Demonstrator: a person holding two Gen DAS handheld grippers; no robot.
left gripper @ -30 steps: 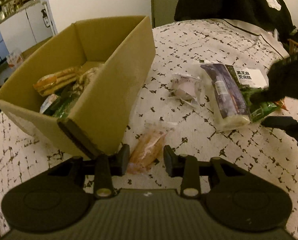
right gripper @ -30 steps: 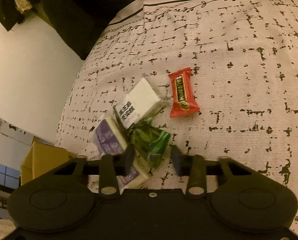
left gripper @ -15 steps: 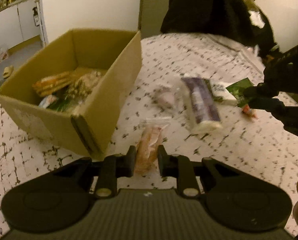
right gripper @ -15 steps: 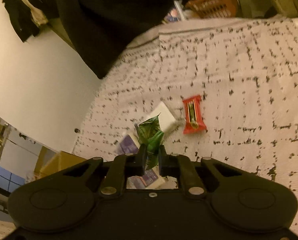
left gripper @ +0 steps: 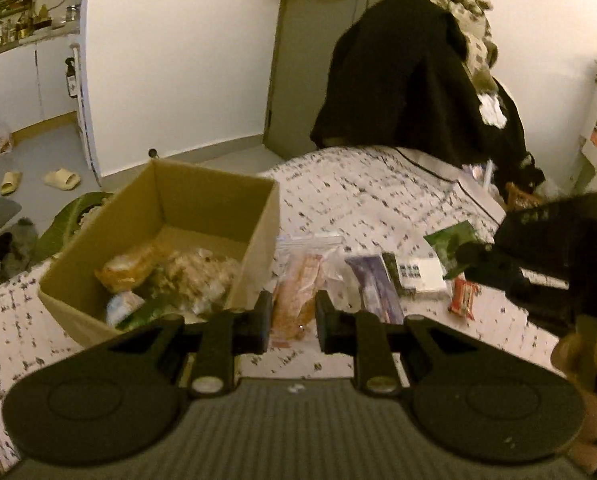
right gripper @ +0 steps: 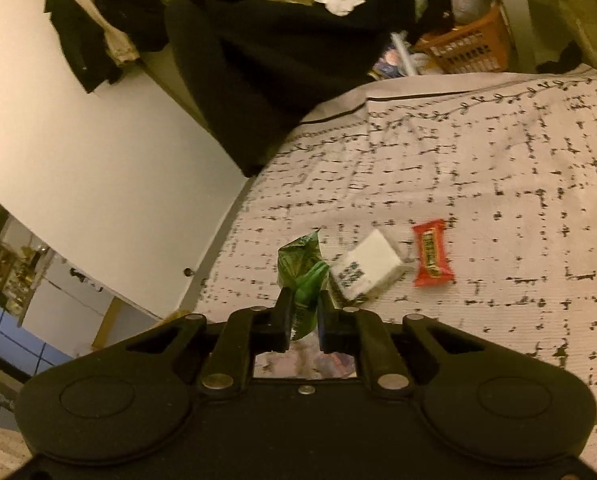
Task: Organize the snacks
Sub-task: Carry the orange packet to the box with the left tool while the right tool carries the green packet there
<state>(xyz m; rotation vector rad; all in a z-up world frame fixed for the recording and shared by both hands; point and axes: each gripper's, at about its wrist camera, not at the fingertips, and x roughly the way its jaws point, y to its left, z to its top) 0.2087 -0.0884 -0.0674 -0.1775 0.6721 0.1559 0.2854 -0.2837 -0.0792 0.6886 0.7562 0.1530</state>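
Note:
My left gripper (left gripper: 291, 312) is shut on a clear bag of orange snacks (left gripper: 303, 280) and holds it just right of the open cardboard box (left gripper: 258, 236), which holds several snack packs. My right gripper (right gripper: 303, 310) is shut on a green snack packet (right gripper: 300, 276) and holds it above the bed; the same packet shows in the left wrist view (left gripper: 452, 244). A white packet (right gripper: 368, 266), a red candy bar (right gripper: 432, 252) and a purple pack (left gripper: 374, 284) lie on the patterned bedcover (right gripper: 478, 168).
Dark clothes (left gripper: 406, 80) hang at the far end of the bed. An orange basket (right gripper: 466, 48) stands behind the bed. Slippers (left gripper: 60, 179) and clutter lie on the floor left of the box.
Both grippers closed on their snacks and rose: the left on the orange snack bag, the right on the green packet, now lifted off the pile.

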